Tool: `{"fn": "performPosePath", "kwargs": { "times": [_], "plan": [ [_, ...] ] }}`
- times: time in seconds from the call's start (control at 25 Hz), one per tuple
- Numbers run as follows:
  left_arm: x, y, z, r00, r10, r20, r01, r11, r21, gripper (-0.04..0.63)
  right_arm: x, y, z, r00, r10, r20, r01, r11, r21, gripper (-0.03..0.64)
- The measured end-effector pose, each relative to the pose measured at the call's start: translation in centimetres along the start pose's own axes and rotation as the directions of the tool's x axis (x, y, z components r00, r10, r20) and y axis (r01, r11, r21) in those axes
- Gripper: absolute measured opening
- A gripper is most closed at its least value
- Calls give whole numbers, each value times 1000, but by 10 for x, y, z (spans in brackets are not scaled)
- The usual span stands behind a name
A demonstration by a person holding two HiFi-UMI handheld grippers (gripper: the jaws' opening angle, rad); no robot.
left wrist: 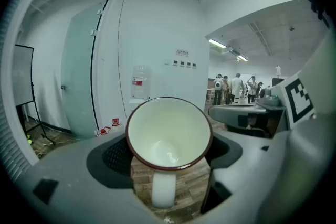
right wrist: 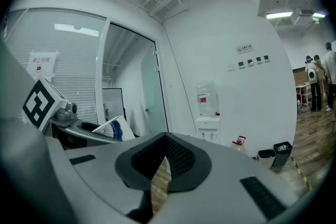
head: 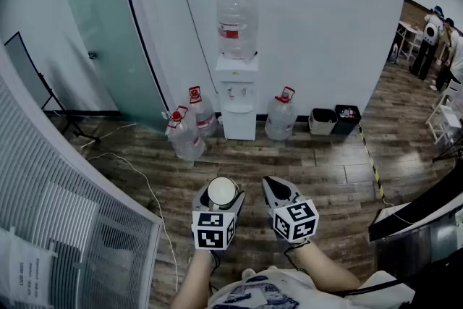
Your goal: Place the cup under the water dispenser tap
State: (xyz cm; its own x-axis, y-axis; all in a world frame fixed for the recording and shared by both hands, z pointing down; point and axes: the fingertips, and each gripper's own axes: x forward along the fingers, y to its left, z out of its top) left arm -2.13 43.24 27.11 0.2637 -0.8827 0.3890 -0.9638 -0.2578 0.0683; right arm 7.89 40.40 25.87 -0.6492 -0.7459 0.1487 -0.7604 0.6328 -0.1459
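1. White, with a dark red rim, the cup (head: 222, 192) sits in our left gripper (head: 220, 199) in the head view. It is low over the wooden floor (head: 325, 177) and well apart from the water dispenser (head: 238, 94), which stands against the wall. Our right gripper (head: 275, 189) is just beside the left one.
2. From the left gripper view we see its fingers (left wrist: 111, 157) spread wide and pressing the cup from both sides. The cup's mouth faces the camera and its handle points down.
3. From the right gripper view we see its fingers (right wrist: 181, 157) meeting at the tips with nothing between them. Only a sliver of floor shows below the tips, and the dispenser stands far ahead.
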Motion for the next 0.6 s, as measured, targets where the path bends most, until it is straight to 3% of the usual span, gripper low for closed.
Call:
{"fn": "performPosePath", "kwargs": {
  "times": [0.28,0.6],
  "plan": [
    [-5,-24,-3,1000,-3,-7,4,1000,7,428,-22,-4,8,1000,-4,22,4,1000,3,20],
    [20,-56,-1,1000,10,-17,-10,1000,9,428,-32,-46,5,1000,17,13,-17,999,27,20]
  ]
}}
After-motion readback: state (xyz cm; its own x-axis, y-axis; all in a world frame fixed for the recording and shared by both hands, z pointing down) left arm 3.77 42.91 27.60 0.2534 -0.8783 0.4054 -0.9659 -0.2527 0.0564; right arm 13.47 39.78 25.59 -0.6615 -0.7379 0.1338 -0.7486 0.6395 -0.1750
